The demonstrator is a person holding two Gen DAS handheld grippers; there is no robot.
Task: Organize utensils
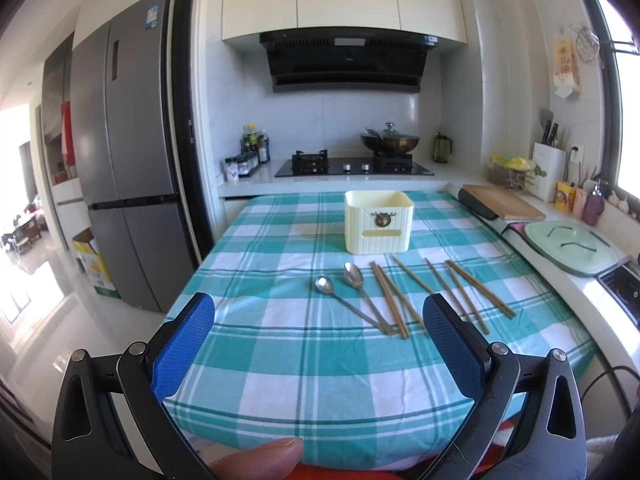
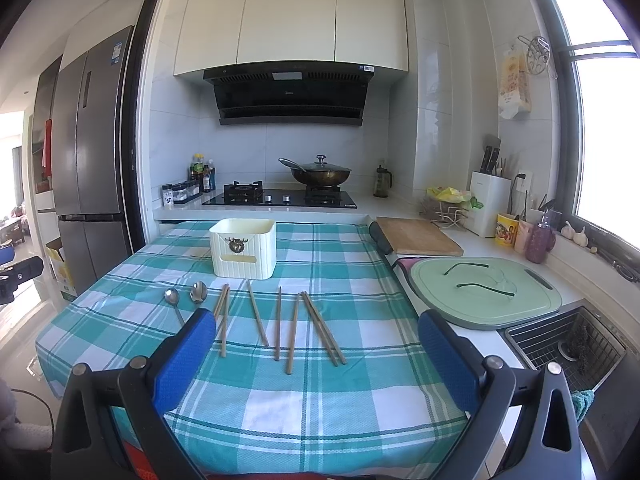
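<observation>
A cream utensil holder (image 1: 378,222) (image 2: 243,249) stands at the far side of a table with a teal checked cloth (image 1: 280,360) (image 2: 320,400). In front of it lie two metal spoons (image 1: 325,285) (image 2: 173,297) and several wooden chopsticks (image 1: 390,300) (image 2: 294,330), spread in a row. My left gripper (image 1: 320,320) is open and empty, held above the near part of the table. My right gripper (image 2: 318,336) is open and empty, held short of the chopsticks.
A counter runs along the right with a wooden board (image 2: 416,236), a green cutting board (image 2: 486,290) and a sink (image 2: 572,344). A stove with a wok (image 2: 320,174) is behind the table. A fridge (image 1: 120,160) stands at left.
</observation>
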